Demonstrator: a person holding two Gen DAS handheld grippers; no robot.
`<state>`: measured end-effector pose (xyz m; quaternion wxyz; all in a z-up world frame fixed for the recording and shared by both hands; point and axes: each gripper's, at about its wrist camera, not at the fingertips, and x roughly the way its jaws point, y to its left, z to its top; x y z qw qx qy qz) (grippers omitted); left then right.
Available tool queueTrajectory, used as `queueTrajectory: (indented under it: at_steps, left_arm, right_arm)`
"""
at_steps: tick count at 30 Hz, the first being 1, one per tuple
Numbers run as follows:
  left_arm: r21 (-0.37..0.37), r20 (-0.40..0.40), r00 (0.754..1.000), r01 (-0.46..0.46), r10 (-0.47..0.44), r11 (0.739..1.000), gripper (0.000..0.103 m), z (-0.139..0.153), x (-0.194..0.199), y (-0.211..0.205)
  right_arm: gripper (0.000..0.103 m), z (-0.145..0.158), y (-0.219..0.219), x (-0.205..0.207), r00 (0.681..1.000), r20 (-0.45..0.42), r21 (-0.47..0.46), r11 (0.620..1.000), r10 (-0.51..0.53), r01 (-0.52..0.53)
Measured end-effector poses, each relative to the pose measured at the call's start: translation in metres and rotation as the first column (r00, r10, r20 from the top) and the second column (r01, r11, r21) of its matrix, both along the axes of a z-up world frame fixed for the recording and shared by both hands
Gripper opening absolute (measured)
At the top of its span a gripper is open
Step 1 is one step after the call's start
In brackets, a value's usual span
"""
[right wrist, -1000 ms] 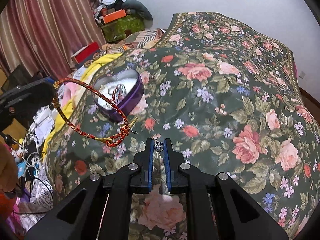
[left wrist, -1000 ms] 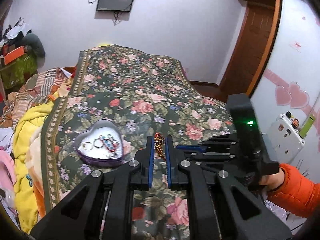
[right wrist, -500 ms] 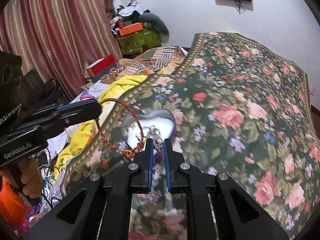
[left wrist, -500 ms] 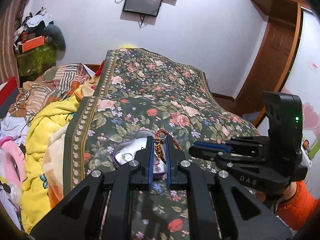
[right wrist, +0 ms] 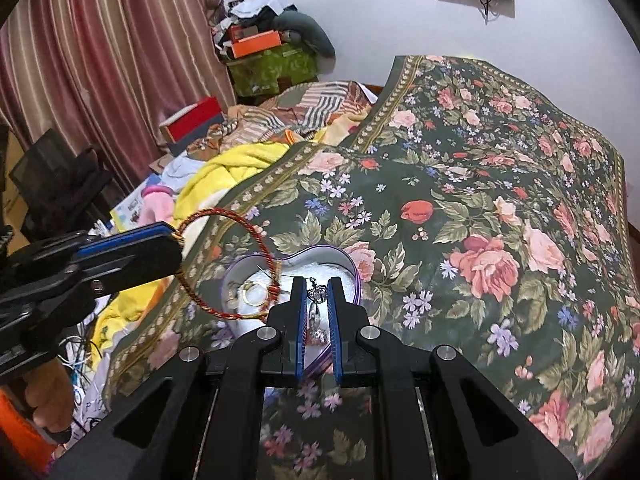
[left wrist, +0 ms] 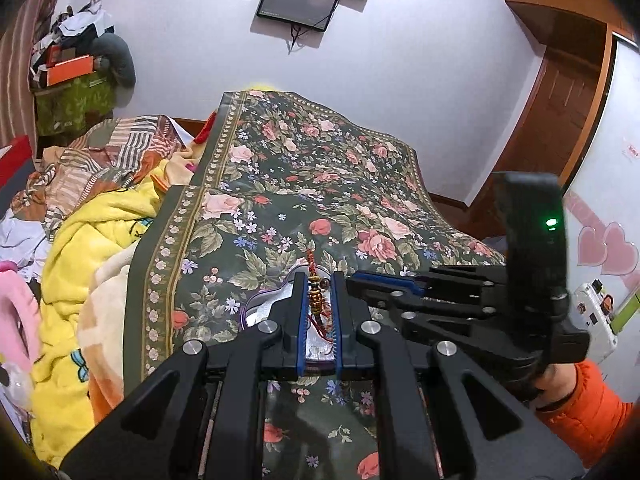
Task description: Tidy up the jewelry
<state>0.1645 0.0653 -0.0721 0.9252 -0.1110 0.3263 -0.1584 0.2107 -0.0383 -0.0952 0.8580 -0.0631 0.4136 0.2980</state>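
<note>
My left gripper (left wrist: 320, 277) is shut on a red-and-gold cord bracelet (left wrist: 316, 300), whose knotted end shows between the blue pads. In the right wrist view the bracelet (right wrist: 262, 236) hangs as a loop from the left gripper (right wrist: 176, 248) over the heart-shaped tin (right wrist: 352, 268). The tin has a purple rim and a white inside holding rings (right wrist: 252, 294). Just above it, my right gripper (right wrist: 316, 280) is shut on a silver crown-shaped pendant (right wrist: 318, 294). In the left wrist view the tin (left wrist: 260, 306) is mostly hidden behind the fingers, with the right gripper (left wrist: 354, 278) close alongside.
The tin sits on a dark floral bedspread (right wrist: 480, 200) near its left border. A yellow blanket (left wrist: 100, 240) and striped cloth (left wrist: 100, 152) are heaped beside it. A hand in an orange sleeve (left wrist: 588, 400) holds the right gripper. Striped curtains (right wrist: 100, 60) and boxes (right wrist: 256, 44) stand beyond.
Both grippers have moved towards the heart tin, which now lies right under their fingertips. The bracelet loop now hangs over the tin. Both grips are unchanged.
</note>
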Motion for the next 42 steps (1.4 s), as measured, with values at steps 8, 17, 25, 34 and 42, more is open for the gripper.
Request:
queueTrajectory:
  at_steps: [8, 17, 25, 34, 42]
  left_arm:
    - [-0.019, -0.009, 1.000, 0.003, -0.003, 1.000, 0.009, -0.007, 0.012, 0.002]
    - [-0.084, -0.104, 0.995, -0.015, 0.006, 0.996, 0.009, -0.038, 0.035, 0.016]
    - [-0.025, -0.165, 0.985, -0.052, 0.048, 0.998, 0.009, -0.059, 0.043, 0.019]
    - [0.067, -0.135, 0.990, -0.030, 0.039, 0.997, 0.009, -0.053, 0.034, 0.003]
    - [0.103, -0.078, 0.994, -0.062, 0.071, 0.993, 0.012, -0.030, 0.018, 0.003]
  right_arm:
    - [0.009, -0.011, 0.001, 0.011, 1.000, -0.019, -0.016, 1.000, -0.014, 0.013]
    - [0.009, -0.011, 0.004, 0.017, 1.000, -0.025, -0.008, 1.000, -0.012, 0.012]
    - [0.009, -0.013, 0.007, 0.019, 0.999, -0.053, -0.012, 1.000, 0.001, -0.002]
    - [0.012, -0.010, -0.003, 0.016, 0.998, -0.059, -0.001, 1.000, -0.016, 0.016]
    - [0.012, 0.018, -0.018, 0.000, 0.999, -0.017, 0.065, 0.997, -0.038, 0.039]
